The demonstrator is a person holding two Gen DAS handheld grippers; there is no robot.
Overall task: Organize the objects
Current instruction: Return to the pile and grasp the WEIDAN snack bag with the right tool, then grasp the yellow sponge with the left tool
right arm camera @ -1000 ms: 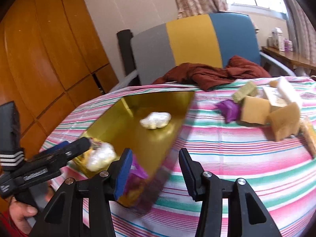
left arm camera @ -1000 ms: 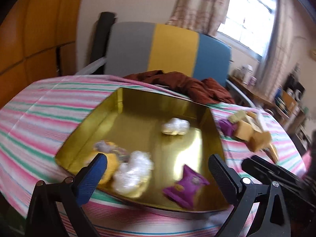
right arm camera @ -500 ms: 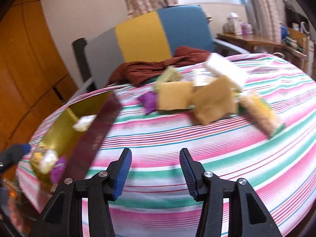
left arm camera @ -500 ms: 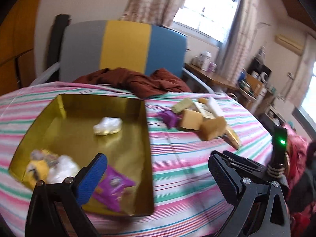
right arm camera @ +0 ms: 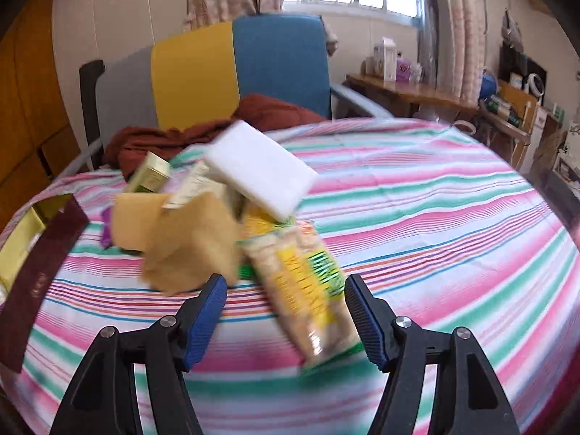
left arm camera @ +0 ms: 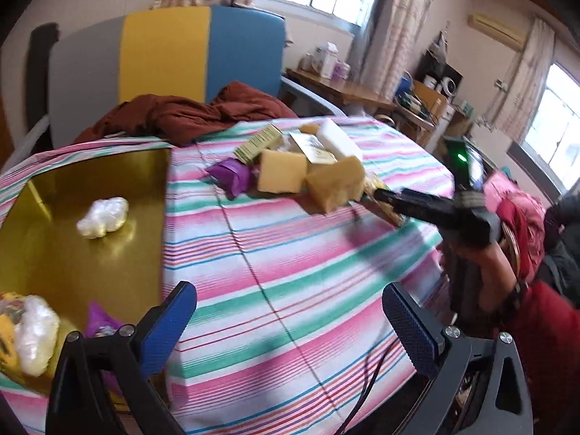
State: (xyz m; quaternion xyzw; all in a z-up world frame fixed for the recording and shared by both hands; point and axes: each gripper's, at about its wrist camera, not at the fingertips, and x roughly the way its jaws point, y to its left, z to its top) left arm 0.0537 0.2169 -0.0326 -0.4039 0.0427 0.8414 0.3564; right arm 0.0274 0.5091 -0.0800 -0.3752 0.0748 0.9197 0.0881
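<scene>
A gold tray (left arm camera: 72,239) sits at the table's left with white wrapped sweets (left arm camera: 103,217) and a purple packet (left arm camera: 101,322) inside; its edge shows in the right wrist view (right arm camera: 21,239). A pile lies mid-table: yellow sponges (left arm camera: 282,175) (right arm camera: 192,243), a white block (right arm camera: 257,166), a green box (left arm camera: 257,143), a purple wrapper (left arm camera: 232,175). A yellow-green snack packet (right arm camera: 308,286) lies between the fingers of my open right gripper (right arm camera: 286,315), untouched. My left gripper (left arm camera: 290,326) is open and empty over the striped cloth. The right gripper also shows in the left wrist view (left arm camera: 417,203).
A striped cloth (right arm camera: 435,217) covers the round table. A brown garment (left arm camera: 188,114) lies at the far edge before a grey, yellow and blue chair (left arm camera: 166,58). A cluttered desk (right arm camera: 409,90) stands at the right wall.
Both grippers have swung right, away from the tray. The right gripper has closed in on the pile and now straddles the snack packet.
</scene>
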